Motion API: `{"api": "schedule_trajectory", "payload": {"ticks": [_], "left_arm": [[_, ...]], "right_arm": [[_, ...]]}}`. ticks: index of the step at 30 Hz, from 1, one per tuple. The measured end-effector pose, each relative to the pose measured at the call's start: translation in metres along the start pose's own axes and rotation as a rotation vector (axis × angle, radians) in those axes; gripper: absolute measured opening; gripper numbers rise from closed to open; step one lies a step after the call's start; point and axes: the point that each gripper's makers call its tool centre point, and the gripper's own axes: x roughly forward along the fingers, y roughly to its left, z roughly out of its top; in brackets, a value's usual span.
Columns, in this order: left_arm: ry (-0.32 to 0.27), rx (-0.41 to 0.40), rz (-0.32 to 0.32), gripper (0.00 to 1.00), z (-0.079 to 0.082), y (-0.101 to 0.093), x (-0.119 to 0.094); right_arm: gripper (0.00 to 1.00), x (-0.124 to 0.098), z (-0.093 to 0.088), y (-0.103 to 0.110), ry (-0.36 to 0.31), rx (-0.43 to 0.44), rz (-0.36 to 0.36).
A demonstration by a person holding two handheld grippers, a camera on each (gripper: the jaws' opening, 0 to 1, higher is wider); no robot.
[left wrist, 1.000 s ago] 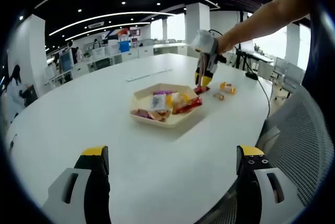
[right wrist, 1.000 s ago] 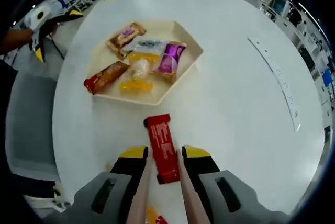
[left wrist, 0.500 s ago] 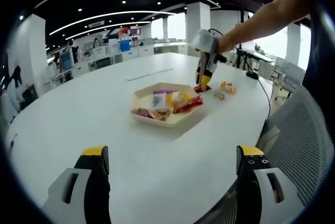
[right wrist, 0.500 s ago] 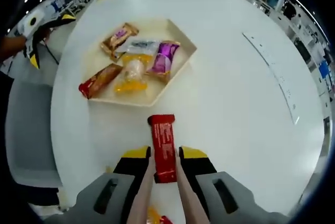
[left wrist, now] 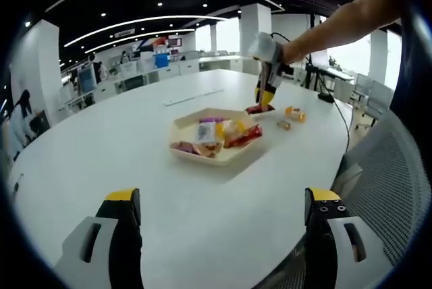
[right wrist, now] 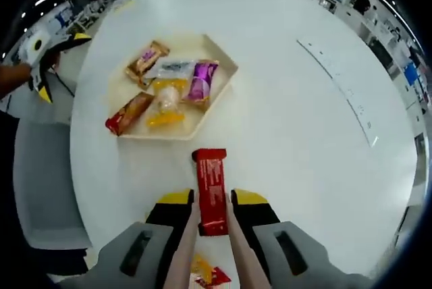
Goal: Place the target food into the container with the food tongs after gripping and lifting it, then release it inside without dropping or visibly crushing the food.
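Note:
In the right gripper view, my right gripper (right wrist: pixel 212 200) holds pinkish food tongs that are shut on a red wrapped snack bar (right wrist: pixel 210 181), which hangs above the white table. Ahead lies the beige hexagonal tray (right wrist: pixel 227 65) with several wrapped snacks in it. In the left gripper view the right gripper (left wrist: pixel 265 90) hangs just beyond the tray (left wrist: pixel 223 158) with the red bar (left wrist: pixel 259 109) at its tip. My left gripper (left wrist: pixel 219 202) stands open and empty near the table's edge, and shows as the left gripper (right wrist: pixel 48 51) in the right gripper view.
Two small orange snacks (left wrist: pixel 293 113) lie on the table (left wrist: pixel 135 134) right of the tray; a yellow and red packet (right wrist: pixel 206 275) lies under my right gripper. A grey mesh chair (left wrist: pixel 385 181) stands at the table's edge. A long white strip (right wrist: pixel 344 90) lies farther off.
My right gripper has risen with the red bar, lifting it off the table. The left gripper has not moved.

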Motion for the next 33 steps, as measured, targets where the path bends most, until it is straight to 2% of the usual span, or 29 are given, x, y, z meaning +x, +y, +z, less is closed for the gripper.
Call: {"api": "schedule_trajectory", "payload": {"ticks": [5, 15, 18, 33], "left_arm": [[-0.001, 0.008, -0.002, 0.98, 0.0, -0.001, 0.0], [-0.024, -0.006, -0.002, 0.99, 0.005, 0.0, -0.002], [-0.043, -0.009, 0.011, 0.99, 0.008, 0.003, -0.003], [-0.022, -0.003, 0.0, 0.99, 0.004, 0.001, 0.0]], "right_arm": [[0.2, -0.015, 0.008, -0.004, -0.009, 0.017, -0.012], [0.21, -0.029, 0.015, -0.01, -0.012, 0.01, -0.037], [0.21, -0.032, 0.018, -0.01, -0.009, 0.037, -0.037], [0.21, -0.043, 0.026, -0.016, -0.034, 0.052, -0.051]]}}
